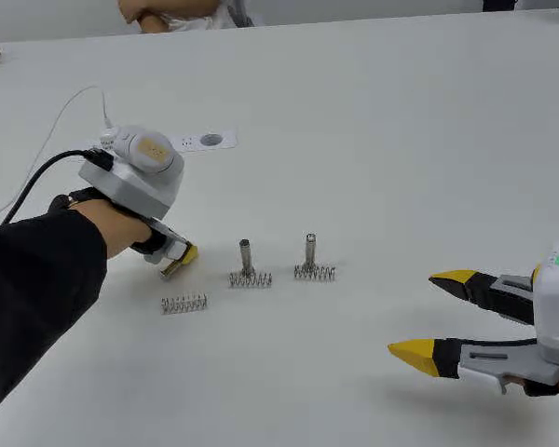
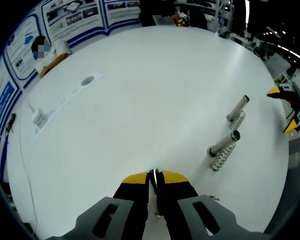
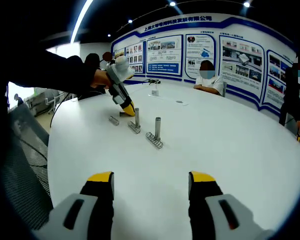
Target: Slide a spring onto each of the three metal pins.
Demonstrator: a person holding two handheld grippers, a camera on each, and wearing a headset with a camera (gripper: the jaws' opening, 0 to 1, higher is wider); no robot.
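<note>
Two metal pins stood upright side by side, near each other, in head view: left pin (image 1: 246, 253) with a darker top, right pin (image 1: 310, 248) silvery. First spring (image 1: 251, 279) lay on its side against left pin's foot, second spring (image 1: 315, 273) likewise at right pin's foot, neither up on a shaft. Third spring (image 1: 184, 304) lay flat and loose, nearer the viewer and left of left pin, apart from it. Thin metal piece (image 2: 154, 181) was pinched in closed jaws of left gripper (image 1: 180, 261); could not tell if it was the third pin
</note>
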